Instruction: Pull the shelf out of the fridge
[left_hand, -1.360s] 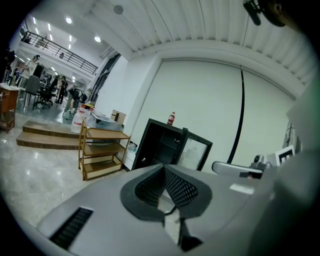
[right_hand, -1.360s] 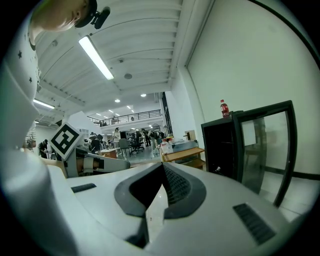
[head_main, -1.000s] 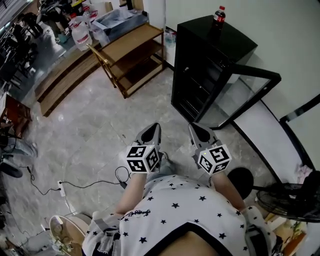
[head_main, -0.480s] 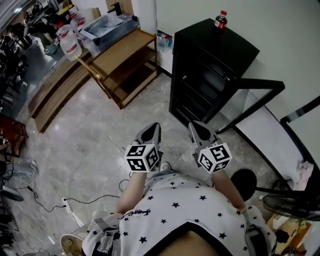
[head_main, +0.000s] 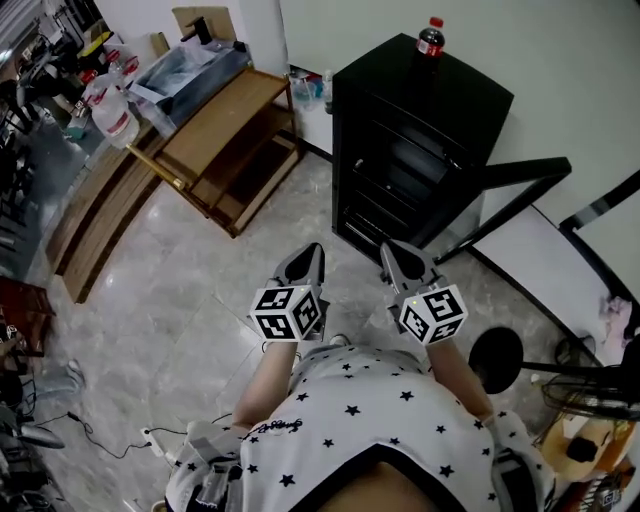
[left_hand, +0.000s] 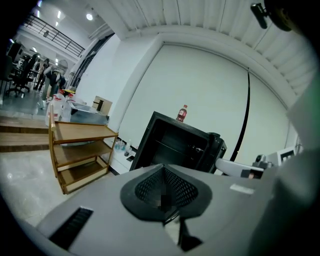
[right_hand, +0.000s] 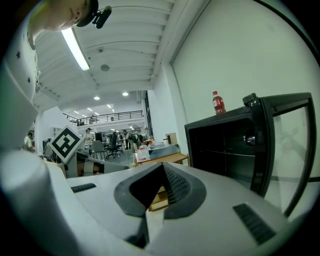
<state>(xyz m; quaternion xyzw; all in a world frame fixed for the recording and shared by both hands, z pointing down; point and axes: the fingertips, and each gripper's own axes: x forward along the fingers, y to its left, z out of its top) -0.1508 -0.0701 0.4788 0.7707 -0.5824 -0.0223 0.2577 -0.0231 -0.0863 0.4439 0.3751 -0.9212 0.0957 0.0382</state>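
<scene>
A black fridge (head_main: 410, 150) stands against the wall ahead, its glass door (head_main: 510, 195) swung open to the right. Wire shelves (head_main: 385, 190) show dimly inside it. A red-capped cola bottle (head_main: 428, 38) stands on top. My left gripper (head_main: 308, 255) and right gripper (head_main: 392, 252) are held side by side in front of my chest, both shut and empty, well short of the fridge. The left gripper view shows its jaws (left_hand: 163, 167) closed, with the fridge (left_hand: 175, 145) beyond. In the right gripper view the jaws (right_hand: 161, 165) meet at the tip, facing the open fridge (right_hand: 225, 150).
A wooden shelf rack (head_main: 215, 135) with a tray and jugs stands left of the fridge. A fan (head_main: 600, 385) and a round black base (head_main: 497, 358) sit at the right. A cable and power strip (head_main: 150, 440) lie on the marble floor behind me at the left.
The view has shifted so that the fridge sits more centred ahead of me. Both grippers stay shut, in the same place before my chest.
</scene>
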